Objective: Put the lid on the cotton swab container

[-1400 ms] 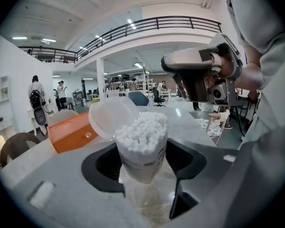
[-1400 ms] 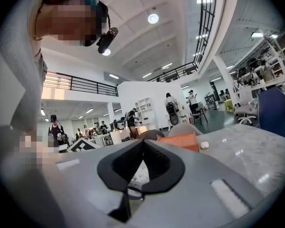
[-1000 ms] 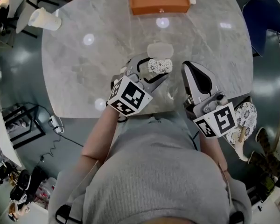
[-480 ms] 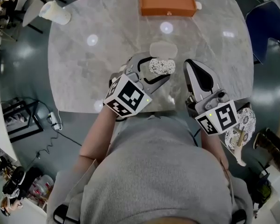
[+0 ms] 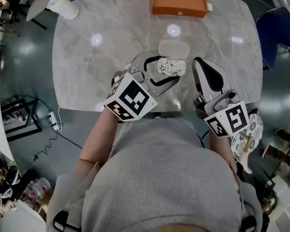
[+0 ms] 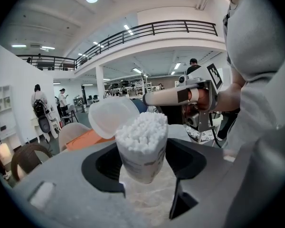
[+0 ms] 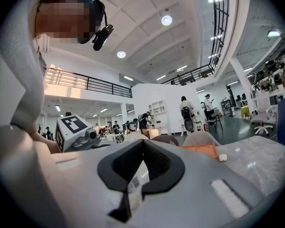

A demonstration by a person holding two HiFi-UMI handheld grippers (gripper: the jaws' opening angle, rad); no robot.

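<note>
Moved: left claw [image 5: 167, 70] raised a little with the container [image 6: 141, 148]; right claw [image 5: 202, 65] hardly shifted.
Left claw: clamped on the container's sides at centre frame, roughly upright, likely to keep the contents in.
Container: open, packed full of cotton swabs [image 6: 142, 126].
Right claw: closed, right of centre; barcode slip at the seam, held or stuck on unclear.
Lid [image 5: 173, 47]: flat on the table [image 5: 111, 57], just beyond the container, not yet fitted.
Orange box [image 5: 179, 0]: top edge, contents unseen.

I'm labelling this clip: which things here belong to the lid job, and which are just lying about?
Job: cotton swab container, lid, left gripper, right gripper.
Lying about: orange box, white cup.
</note>
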